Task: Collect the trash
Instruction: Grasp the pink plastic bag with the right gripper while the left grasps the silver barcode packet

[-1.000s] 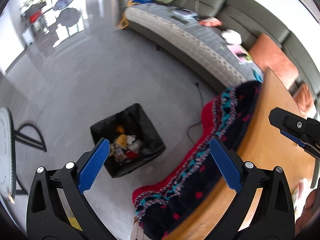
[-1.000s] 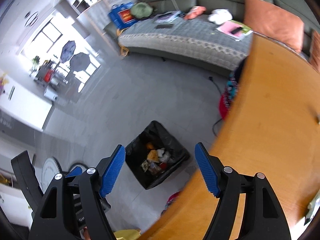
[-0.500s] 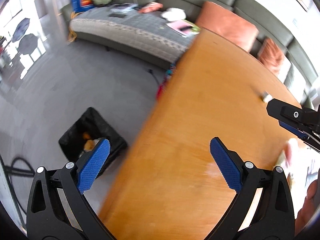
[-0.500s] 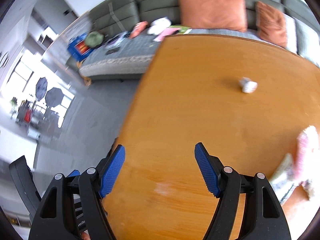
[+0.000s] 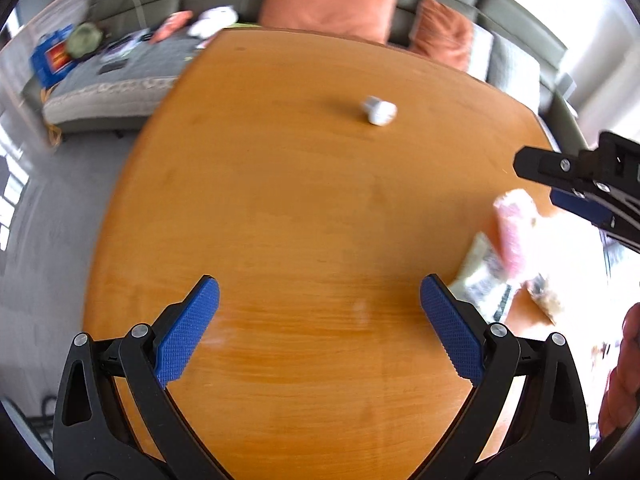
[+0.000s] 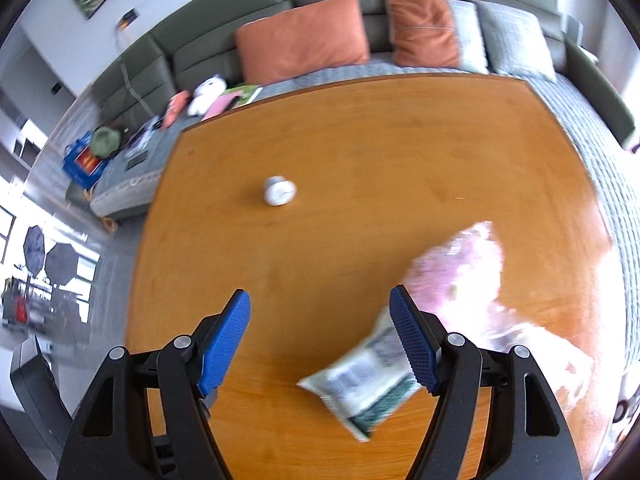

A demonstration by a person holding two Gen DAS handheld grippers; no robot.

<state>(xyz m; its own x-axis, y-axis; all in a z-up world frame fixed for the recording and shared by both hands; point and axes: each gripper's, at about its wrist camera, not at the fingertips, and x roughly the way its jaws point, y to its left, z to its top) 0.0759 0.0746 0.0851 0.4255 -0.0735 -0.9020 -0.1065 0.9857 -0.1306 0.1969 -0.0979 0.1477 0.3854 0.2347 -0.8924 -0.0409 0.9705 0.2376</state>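
Both grippers, left gripper (image 5: pixel 319 312) and right gripper (image 6: pixel 320 330), have swung from the floor bin to the worktop (image 5: pixel 300 208), jaws released and empty; a crumpled wrapper (image 6: pixel 280 191) and snack packets (image 6: pixel 366 380) await collection.

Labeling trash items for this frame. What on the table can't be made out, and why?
- Pink wrapper: right wrist view, motion blur and glare; print unreadable.
- Green-white packet: right tool's finger covers one end; text blurred.
- Small white object: left wrist view, too small to identify.
- Table's right side: left view, washed out.
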